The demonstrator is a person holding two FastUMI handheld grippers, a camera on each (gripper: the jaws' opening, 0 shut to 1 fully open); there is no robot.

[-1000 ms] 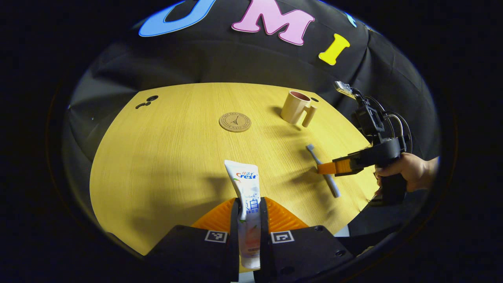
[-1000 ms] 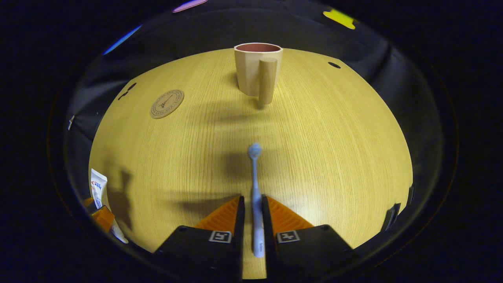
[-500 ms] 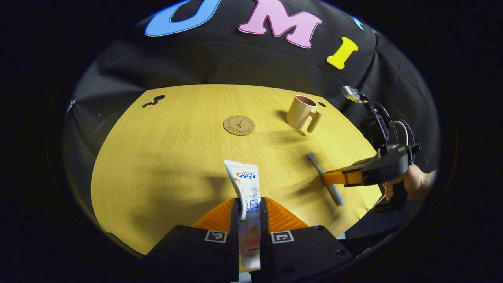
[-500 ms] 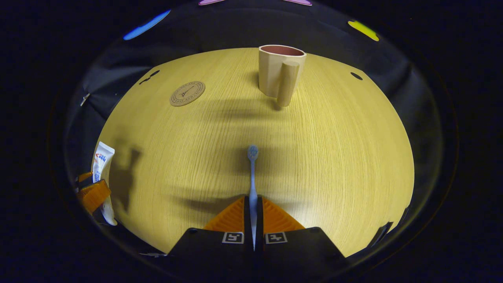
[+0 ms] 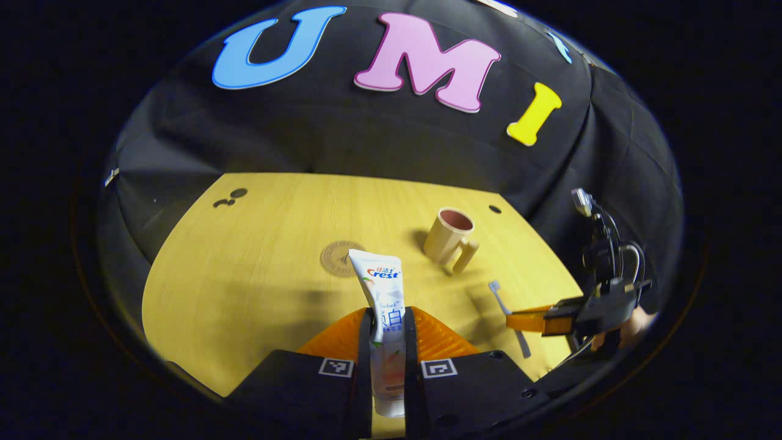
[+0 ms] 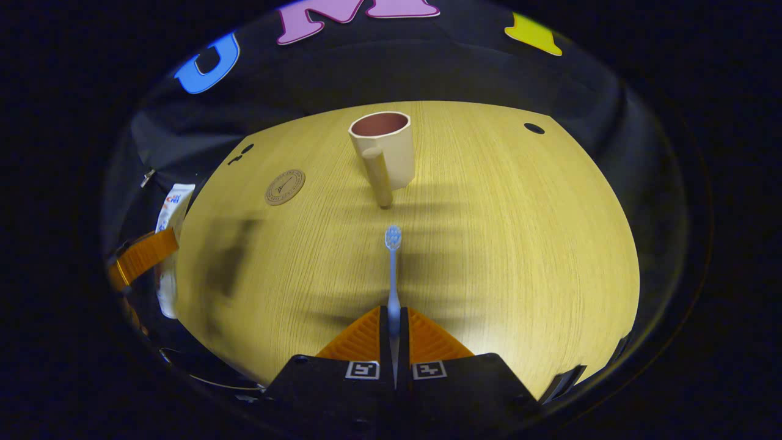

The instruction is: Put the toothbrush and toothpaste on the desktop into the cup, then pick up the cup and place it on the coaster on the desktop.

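1. The left gripper (image 5: 387,333) was clamped on the toothpaste tube (image 5: 382,287).
2. The right gripper (image 6: 392,330) pinched the toothbrush (image 6: 393,269) by its handle.
3. The cup (image 6: 385,146) stood beyond, the coaster (image 6: 285,186) to its left on the desktop (image 6: 519,244).

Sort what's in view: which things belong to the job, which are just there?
Job:
- toothpaste, clamped in the left gripper
- toothbrush, clamped in the right gripper
- cup, upright and empty
- coaster, bare, apart from the cup

Just there:
- wooden desktop
- cable holes in the desktop
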